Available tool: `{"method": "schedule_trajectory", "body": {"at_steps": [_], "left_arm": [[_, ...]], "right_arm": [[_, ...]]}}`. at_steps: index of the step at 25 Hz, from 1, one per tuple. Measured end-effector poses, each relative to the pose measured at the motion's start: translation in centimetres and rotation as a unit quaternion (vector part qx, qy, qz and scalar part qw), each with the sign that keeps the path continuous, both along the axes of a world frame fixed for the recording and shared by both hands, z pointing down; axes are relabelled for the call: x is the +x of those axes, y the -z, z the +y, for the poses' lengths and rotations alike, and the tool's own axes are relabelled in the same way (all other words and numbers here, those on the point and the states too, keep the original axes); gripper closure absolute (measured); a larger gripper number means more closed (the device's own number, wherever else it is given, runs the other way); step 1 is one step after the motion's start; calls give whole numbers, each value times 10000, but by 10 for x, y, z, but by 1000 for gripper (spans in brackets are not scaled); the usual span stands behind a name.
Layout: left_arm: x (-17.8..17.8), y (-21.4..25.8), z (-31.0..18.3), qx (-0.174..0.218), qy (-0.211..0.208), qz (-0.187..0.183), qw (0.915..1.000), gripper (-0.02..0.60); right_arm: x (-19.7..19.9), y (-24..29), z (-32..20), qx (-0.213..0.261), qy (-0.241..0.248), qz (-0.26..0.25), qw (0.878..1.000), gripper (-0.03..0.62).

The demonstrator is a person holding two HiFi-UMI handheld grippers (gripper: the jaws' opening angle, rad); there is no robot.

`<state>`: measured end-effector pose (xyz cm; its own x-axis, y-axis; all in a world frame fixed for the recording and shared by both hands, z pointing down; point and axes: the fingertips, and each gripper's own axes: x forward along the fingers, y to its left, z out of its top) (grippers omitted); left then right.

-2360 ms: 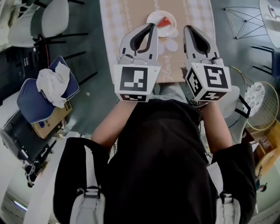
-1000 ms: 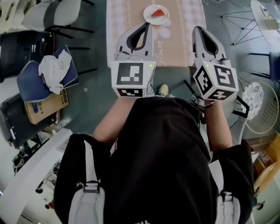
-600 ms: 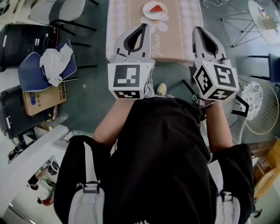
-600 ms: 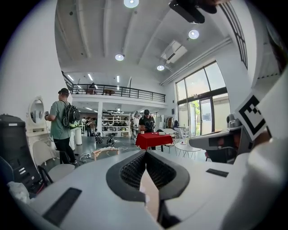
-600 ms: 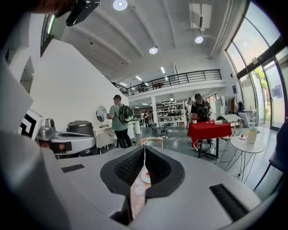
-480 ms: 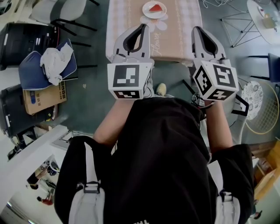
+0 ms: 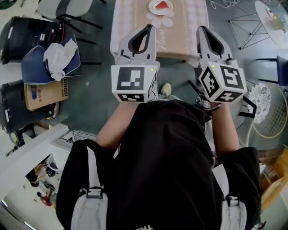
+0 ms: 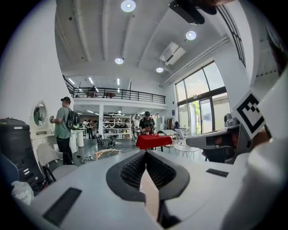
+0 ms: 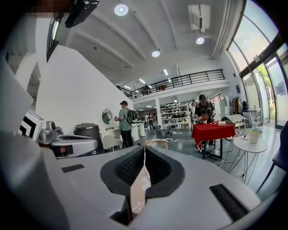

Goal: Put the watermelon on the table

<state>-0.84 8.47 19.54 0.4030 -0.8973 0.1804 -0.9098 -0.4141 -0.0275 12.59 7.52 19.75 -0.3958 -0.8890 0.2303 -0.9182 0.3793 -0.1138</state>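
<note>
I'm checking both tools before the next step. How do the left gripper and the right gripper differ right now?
In the head view, the left gripper shows its marker cube nearly face-on, while the right gripper has its cube turned corner-on. The left gripper's tip lines up with the plate of watermelon. The right gripper's tip lines up with the right edge of the table. Both are shut, hold nothing and point toward the table.

Grey-green floor (image 7: pixel 96 96), white chair (image 7: pixel 54 6) (upper left), tall windows (image 8: pixel 200 103), round ceiling lights (image 8: pixel 128 5).
</note>
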Motion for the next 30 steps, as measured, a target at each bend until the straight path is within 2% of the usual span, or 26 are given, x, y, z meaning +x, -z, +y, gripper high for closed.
{"method": "schedule_trajectory", "body": {"at_steps": [14, 30], "left_arm": [[16, 4, 6, -11, -340, -7, 9994, 574], [12, 8, 11, 55, -339, -82, 9994, 574]], "right_arm": [[3, 1, 12, -41, -74, 85, 9999, 576], [0, 6, 13, 15, -28, -27, 10000, 576]]}}
